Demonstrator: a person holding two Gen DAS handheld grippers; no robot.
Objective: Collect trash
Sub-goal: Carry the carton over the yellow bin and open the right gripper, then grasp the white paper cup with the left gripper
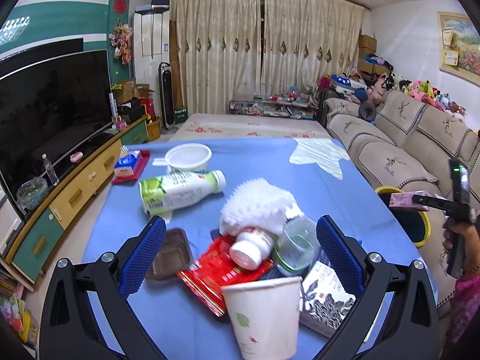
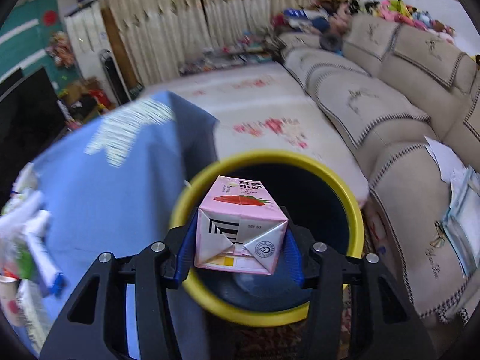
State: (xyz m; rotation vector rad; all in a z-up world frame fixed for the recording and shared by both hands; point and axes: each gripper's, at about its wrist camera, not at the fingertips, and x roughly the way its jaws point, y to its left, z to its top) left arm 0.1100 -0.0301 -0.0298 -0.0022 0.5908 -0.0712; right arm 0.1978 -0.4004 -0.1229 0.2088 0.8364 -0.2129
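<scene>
Left wrist faces table — right wrist looks down over bin; both share sofa.

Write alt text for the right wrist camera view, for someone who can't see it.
The right gripper holds a pink strawberry milk carton between its blue pads, over the open mouth of a yellow-rimmed trash bin. To the left is a blue-covered table with blurred trash at its edge; a beige sofa runs along the right.
</scene>
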